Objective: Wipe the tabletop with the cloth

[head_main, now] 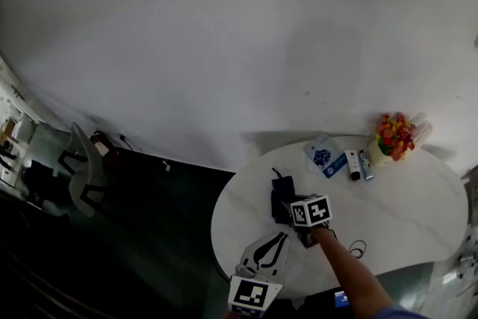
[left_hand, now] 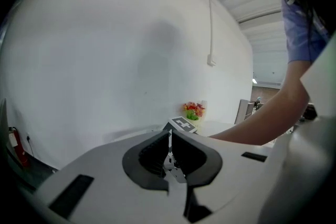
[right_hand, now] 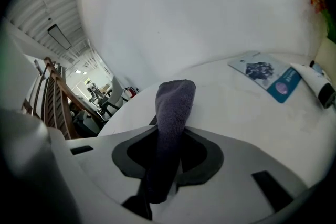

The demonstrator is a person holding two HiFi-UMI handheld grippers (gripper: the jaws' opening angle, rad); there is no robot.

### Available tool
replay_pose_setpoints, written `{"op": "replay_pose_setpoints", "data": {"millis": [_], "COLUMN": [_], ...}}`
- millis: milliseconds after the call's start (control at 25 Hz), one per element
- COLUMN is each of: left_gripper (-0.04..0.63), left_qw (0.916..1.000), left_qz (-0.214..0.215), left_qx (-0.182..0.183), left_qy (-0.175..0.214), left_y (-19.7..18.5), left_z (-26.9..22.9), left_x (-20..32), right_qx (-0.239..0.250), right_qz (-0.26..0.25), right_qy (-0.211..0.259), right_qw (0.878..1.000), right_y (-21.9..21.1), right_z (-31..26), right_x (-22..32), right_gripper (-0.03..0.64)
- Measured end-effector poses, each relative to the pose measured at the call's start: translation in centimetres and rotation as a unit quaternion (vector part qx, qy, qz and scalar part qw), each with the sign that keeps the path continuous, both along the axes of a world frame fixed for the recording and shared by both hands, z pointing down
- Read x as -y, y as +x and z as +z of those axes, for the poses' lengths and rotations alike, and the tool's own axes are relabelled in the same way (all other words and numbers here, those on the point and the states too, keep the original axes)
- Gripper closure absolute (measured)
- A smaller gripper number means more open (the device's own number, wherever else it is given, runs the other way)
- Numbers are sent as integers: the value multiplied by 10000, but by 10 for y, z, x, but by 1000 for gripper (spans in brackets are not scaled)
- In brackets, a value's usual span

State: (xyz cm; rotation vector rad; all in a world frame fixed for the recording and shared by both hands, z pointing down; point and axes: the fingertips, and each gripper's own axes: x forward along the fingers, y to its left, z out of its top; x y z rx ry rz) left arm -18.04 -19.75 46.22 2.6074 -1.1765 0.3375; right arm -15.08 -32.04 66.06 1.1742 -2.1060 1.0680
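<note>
Pinched between the jaws of the right gripper [right_hand: 169,168]: dark cloth [right_hand: 173,113], long axis straight ahead of the claw, over the white tabletop [right_hand: 236,113] at centre frame. Pressed together on nothing, lower centre of the head view: left gripper [head_main: 276,239], farther from the cloth. At the table's upper right: card [right_hand: 257,68], tubes [right_hand: 315,81], flowers [head_main: 393,134]; bare white wall [head_main: 224,33] behind.

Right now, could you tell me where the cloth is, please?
In the right gripper view the dark cloth is pinched in the right claw, over the left half of the white table.

place: office | signs: office chair [head_main: 84,174], round white table [head_main: 418,213], fire extinguisher [left_hand: 14,145], bare white wall [head_main: 224,33]
</note>
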Motion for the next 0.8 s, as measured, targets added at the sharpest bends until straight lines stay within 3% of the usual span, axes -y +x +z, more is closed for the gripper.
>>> {"op": "replay_pose_setpoints", "data": {"millis": [320, 800], "left_gripper": [569, 569], "left_qw": [9999, 9999], "left_qz": [138, 143], "left_qx": [-9, -32], "left_qy": [-19, -70], "left_y": [73, 193], "left_z": [1, -2], "left_x": [-2, -11], "right_qx": [-163, 61], "right_qz": [102, 274], "right_qy": [29, -110], "right_qw": [9998, 9995], "right_y": [89, 217], "right_z": [2, 3], "right_x": [-19, -60], "right_gripper": [518, 518]}}
